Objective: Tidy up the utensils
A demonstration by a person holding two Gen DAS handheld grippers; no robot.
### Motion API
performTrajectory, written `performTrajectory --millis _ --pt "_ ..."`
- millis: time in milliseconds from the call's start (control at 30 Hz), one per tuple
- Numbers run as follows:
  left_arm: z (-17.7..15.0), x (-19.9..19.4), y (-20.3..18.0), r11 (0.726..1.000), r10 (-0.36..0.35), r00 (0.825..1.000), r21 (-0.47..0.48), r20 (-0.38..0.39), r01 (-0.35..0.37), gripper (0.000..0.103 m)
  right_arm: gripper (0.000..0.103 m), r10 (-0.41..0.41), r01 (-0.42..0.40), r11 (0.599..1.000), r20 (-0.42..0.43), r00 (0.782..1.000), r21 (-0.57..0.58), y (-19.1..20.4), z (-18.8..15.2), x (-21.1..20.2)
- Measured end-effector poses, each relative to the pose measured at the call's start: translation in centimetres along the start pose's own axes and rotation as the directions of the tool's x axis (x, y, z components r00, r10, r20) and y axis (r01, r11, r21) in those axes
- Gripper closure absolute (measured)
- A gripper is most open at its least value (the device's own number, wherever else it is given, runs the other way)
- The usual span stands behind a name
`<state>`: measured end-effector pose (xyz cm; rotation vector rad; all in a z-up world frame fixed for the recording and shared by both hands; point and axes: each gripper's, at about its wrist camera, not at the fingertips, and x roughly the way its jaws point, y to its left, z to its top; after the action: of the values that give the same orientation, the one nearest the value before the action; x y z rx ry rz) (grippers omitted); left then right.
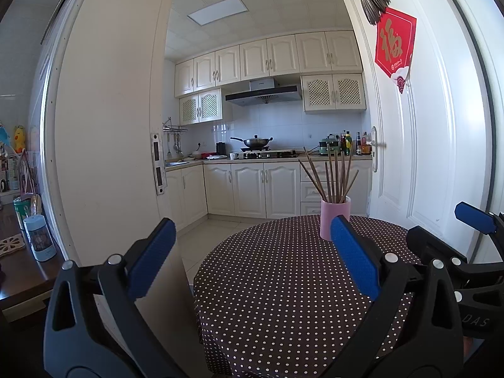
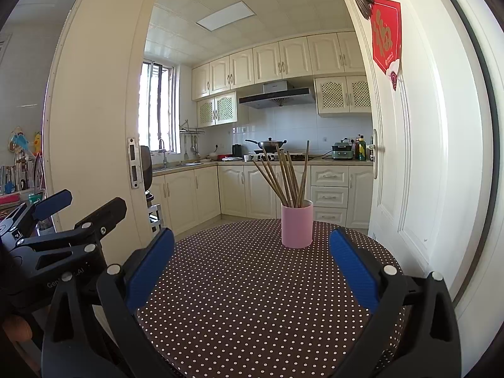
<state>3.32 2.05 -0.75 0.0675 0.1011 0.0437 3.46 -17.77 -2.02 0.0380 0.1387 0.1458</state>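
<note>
Round table (image 1: 283, 283) w/ brown polka-dot cloth, doorway to kitchen behind. Pink cup (image 1: 334, 217) stands upright on table at far edge, approx 1 o'clock in left wrist view, 12 o'clock in right wrist view (image 2: 296, 223). Bunch of chopsticks (image 1: 334, 176) sits in cup, tips fanned out upward, leaning diff ways.

Left gripper (image 1: 252, 252): jaws spread wide, nothing between them, held above near side of table, blue pads (image 1: 154, 258) facing in. Its right pad overlaps cup base in view; can't tell if touching.

Right gripper (image 2: 252, 261): also wide open, empty, well short of cup. Cup seen between its two pads.

Grippers side by side, each visible at edge of other's cam. Open white door (image 1: 419, 126) at 3 o'clock w/ red paper sign (image 1: 393, 44).
</note>
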Motion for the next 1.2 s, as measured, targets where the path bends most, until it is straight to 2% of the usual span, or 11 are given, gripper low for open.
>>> performTrajectory --millis 733,1200 --pt "-0.2 0.6 0.0 1.000 0.010 1.000 -0.008 -0.001 -0.010 0.006 0.008 -0.005 0.005 1.000 0.002 1.000 -0.008 0.2 0.1 0.5" --pt "0.0 4.7 -1.0 1.000 0.011 0.999 0.010 -0.038 -0.011 0.006 0.008 0.031 -0.030 1.000 -0.041 0.999 0.008 -1.4 0.2 5.1"
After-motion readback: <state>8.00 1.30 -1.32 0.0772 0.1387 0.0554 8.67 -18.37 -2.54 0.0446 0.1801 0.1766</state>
